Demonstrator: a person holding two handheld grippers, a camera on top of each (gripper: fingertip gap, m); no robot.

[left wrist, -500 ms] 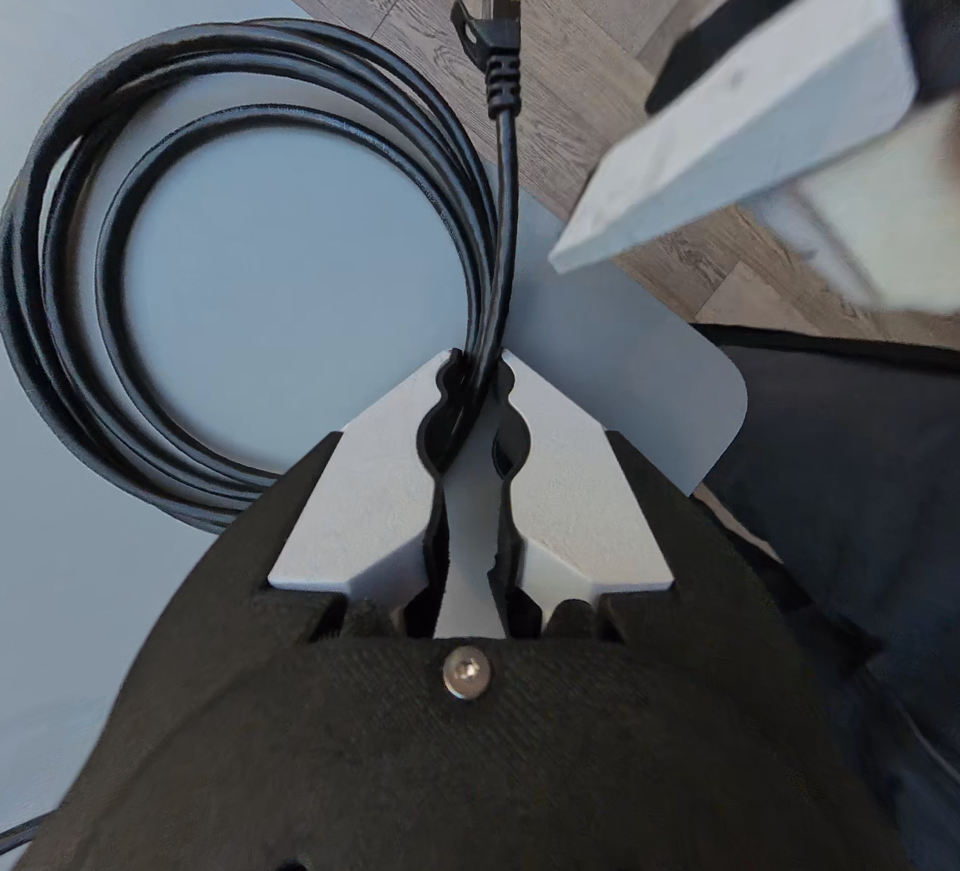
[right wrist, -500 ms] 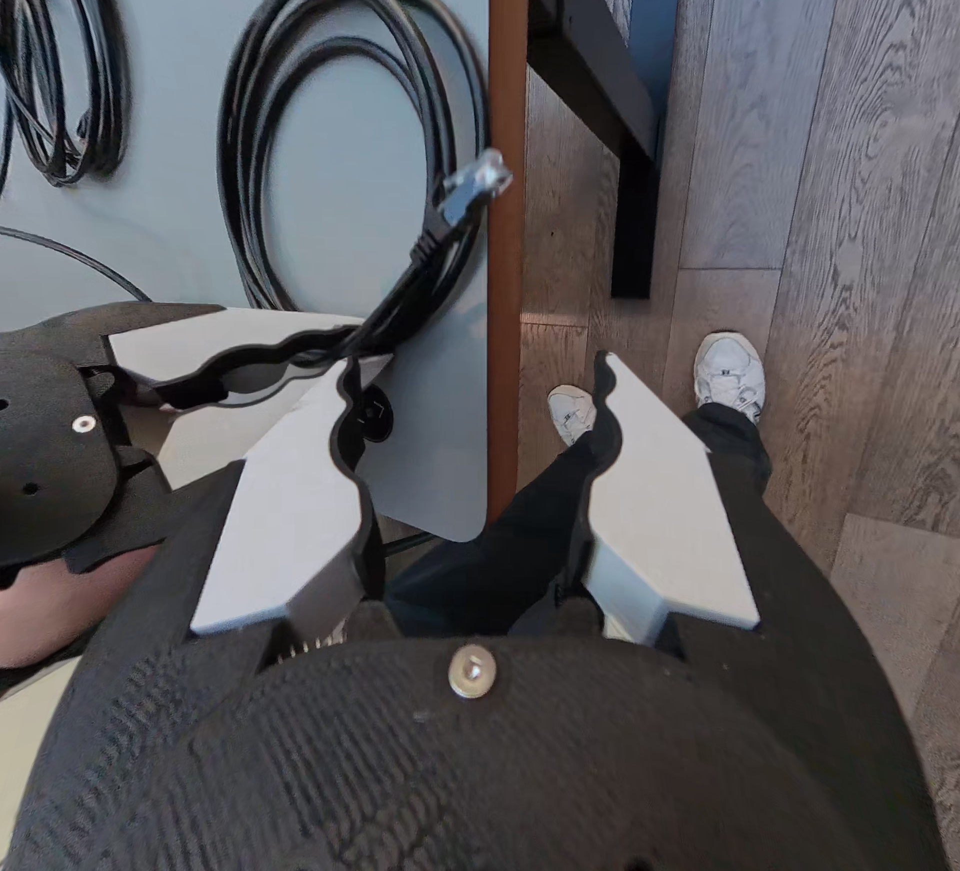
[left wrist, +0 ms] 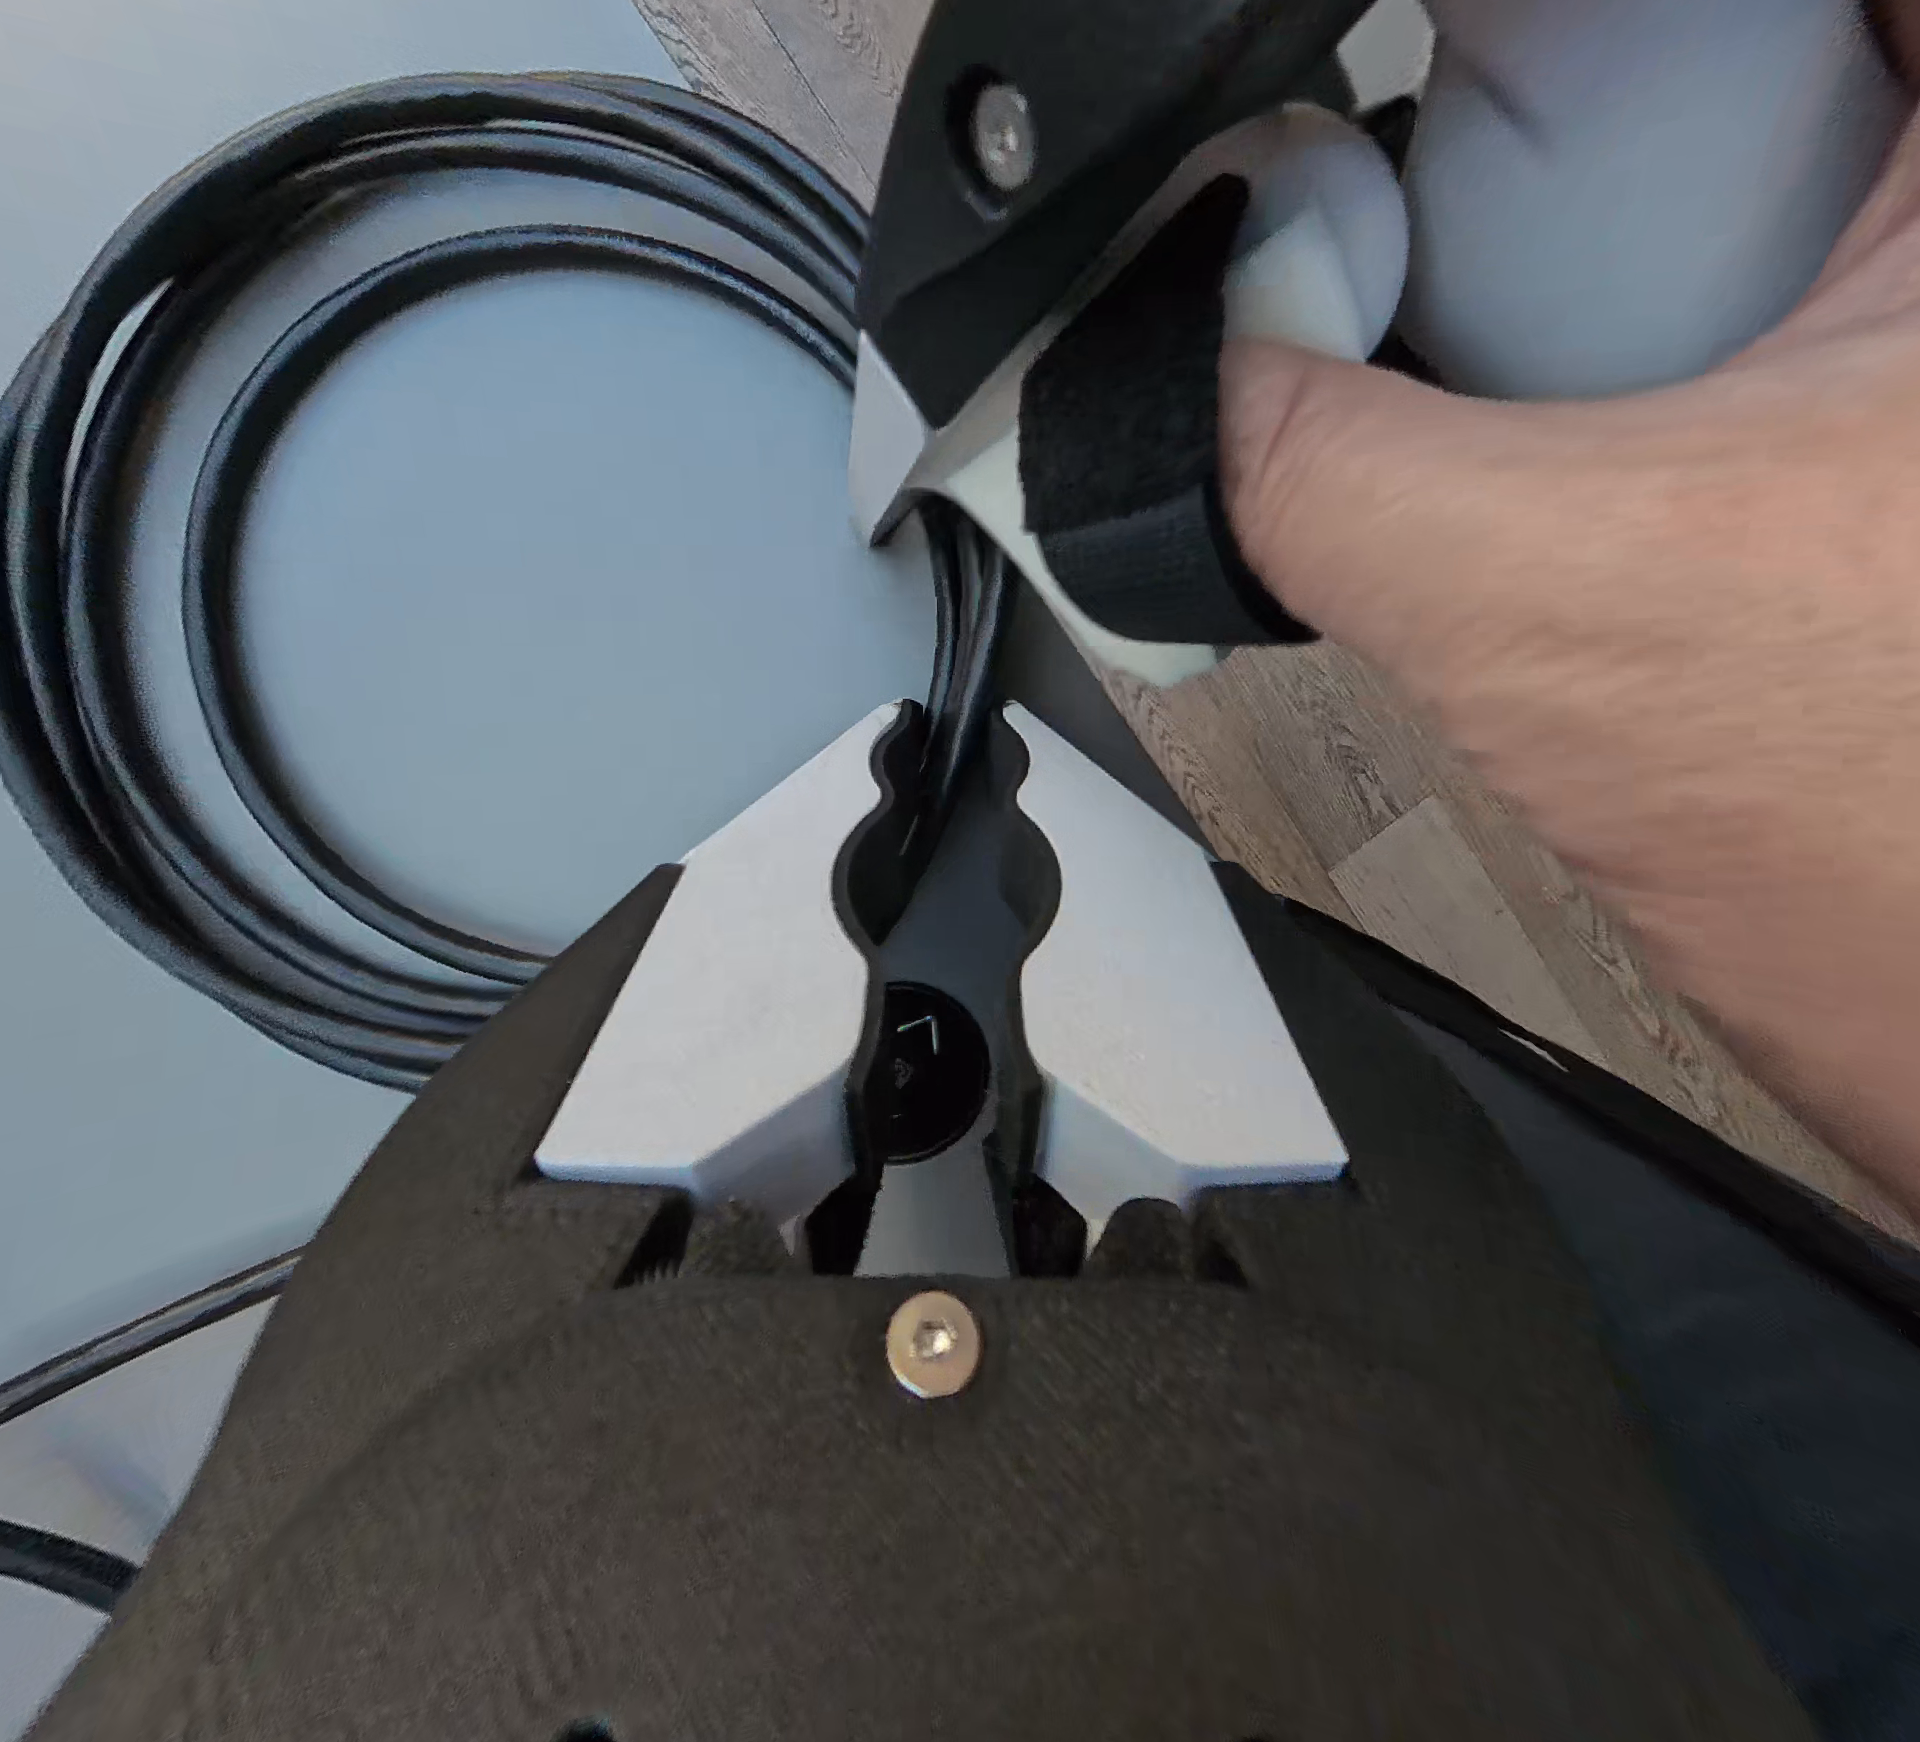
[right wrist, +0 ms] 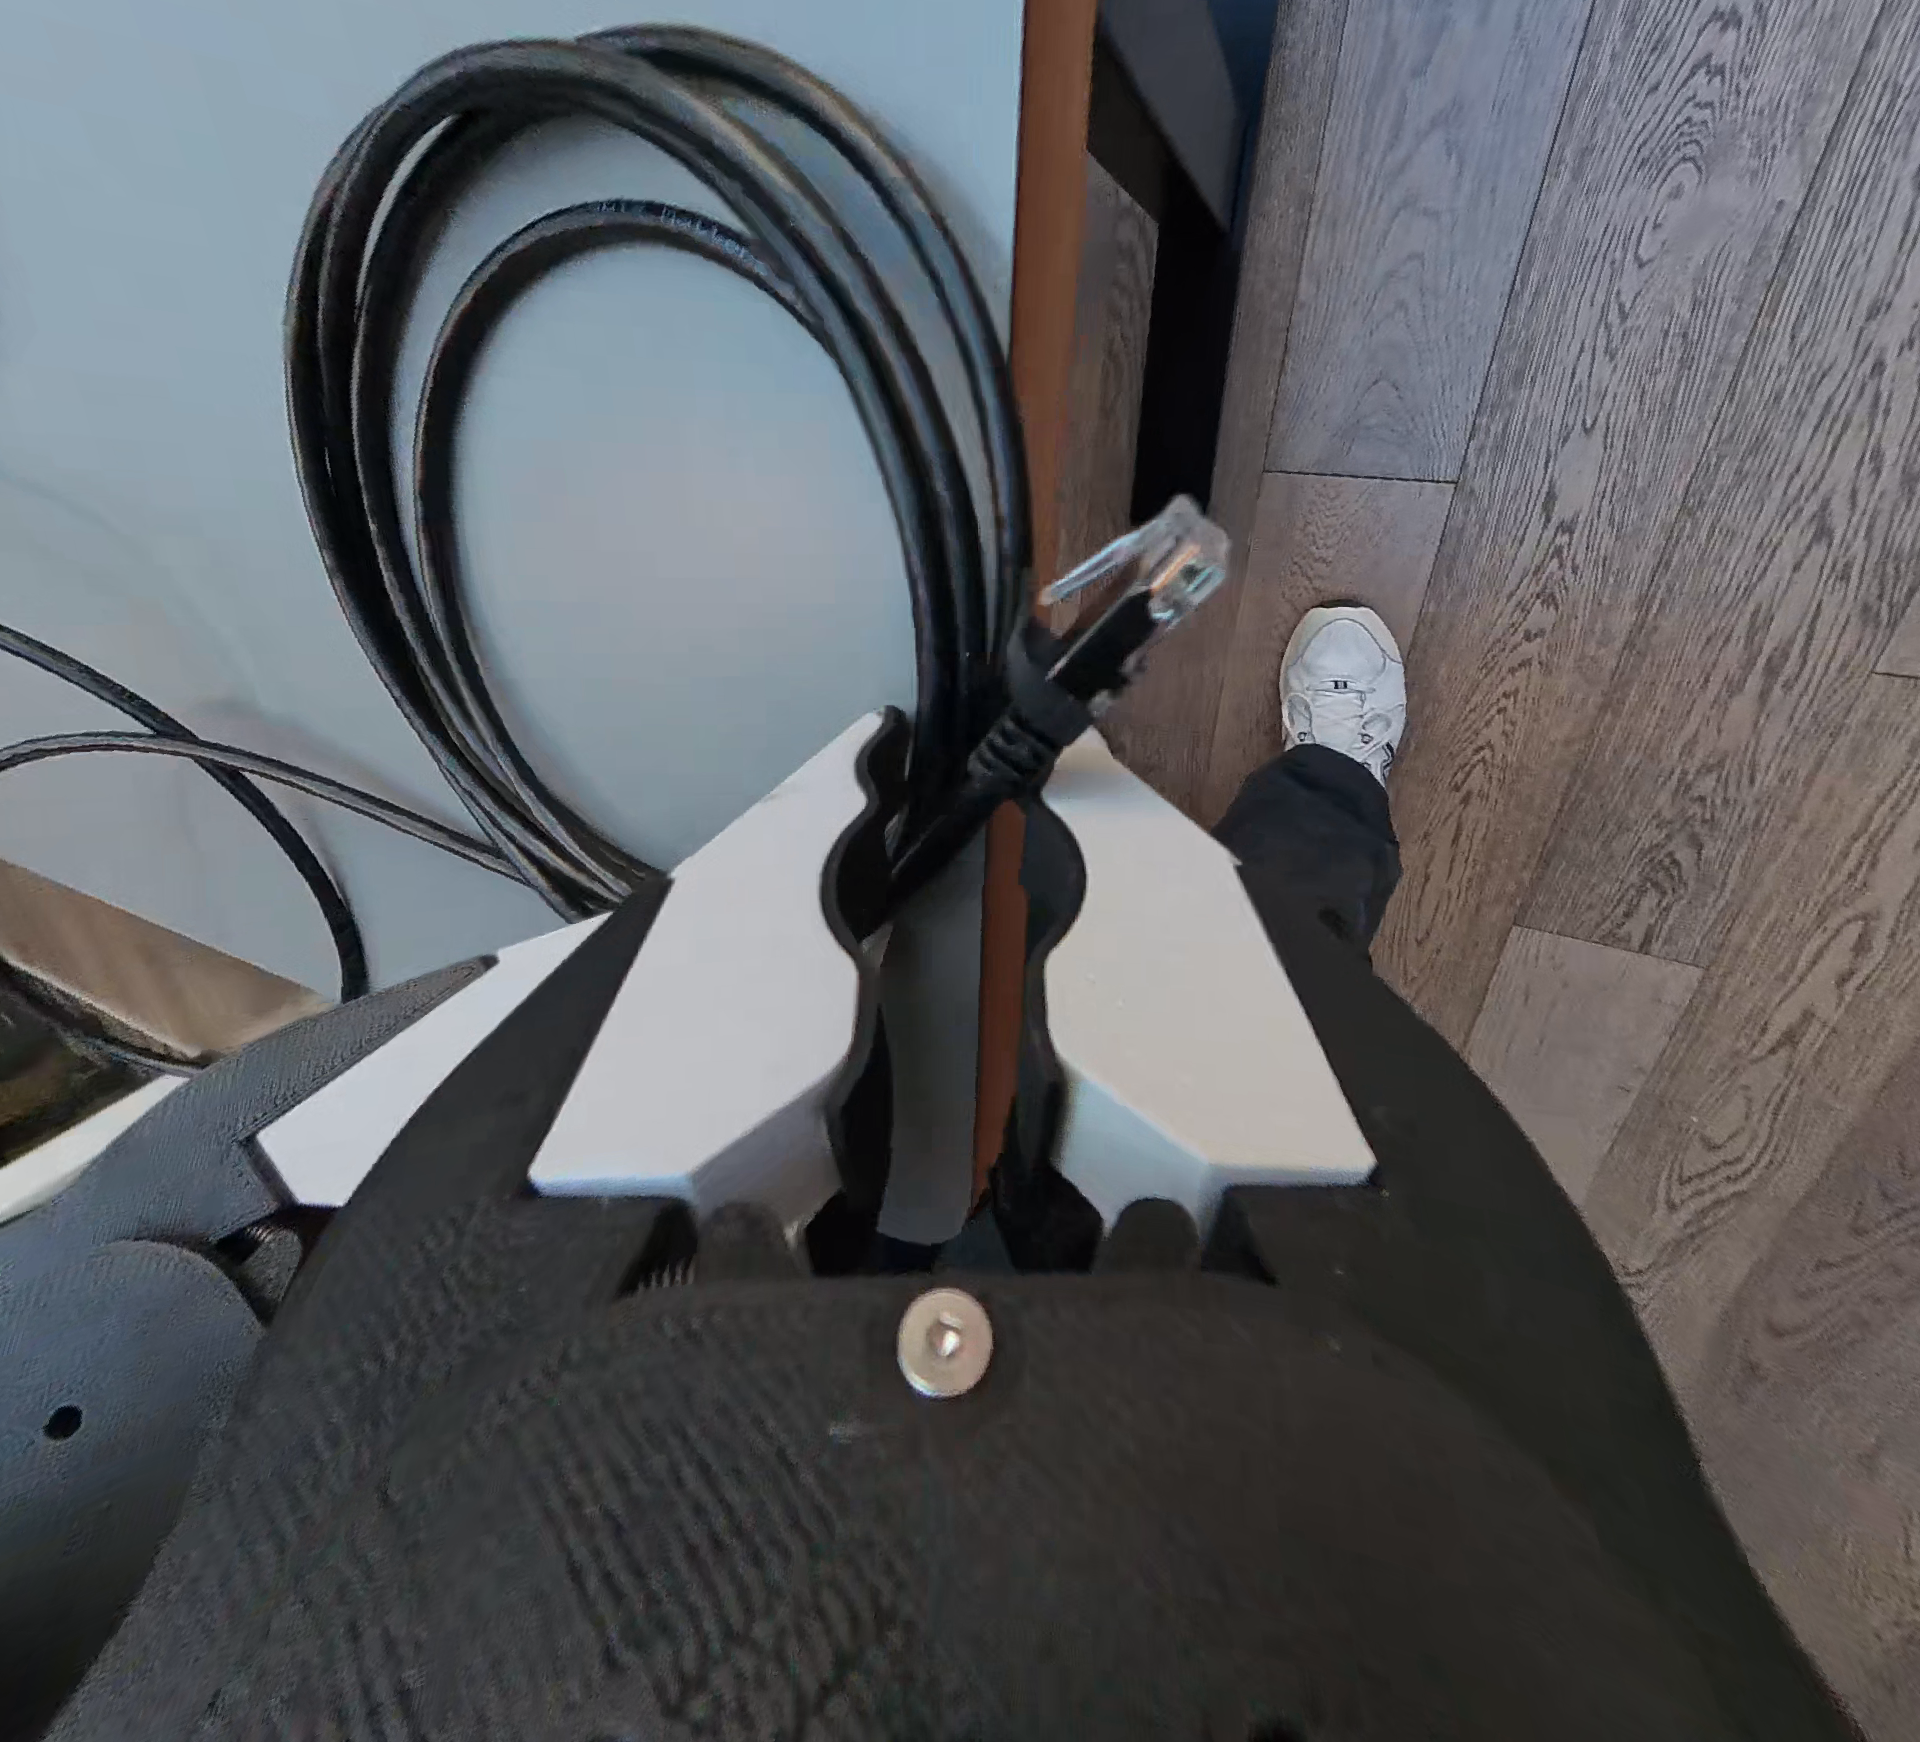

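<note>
A black network cable lies coiled on the pale blue-grey tabletop. My left gripper is shut on the bunched strands at the coil's near-right side. My right gripper, held by a hand, comes in from the upper right and clamps the same strands just beyond the left fingertips. In the right wrist view my right gripper is shut on the coil near its end. The clear plug sticks out past the fingertips, over the table's edge. The left gripper's body shows at lower left.
The table's brown edge runs just right of the coil, with a black table leg and grey wood floor beyond. A person's white shoe and dark trouser leg stand there. Loose cable strands cross the table at left. Tip to tip, the grippers are about 4 centimetres apart.
My right gripper was open off the table's edge. It has moved in and shut on the cable beside the left gripper. The plug is now hidden in the left wrist view.
</note>
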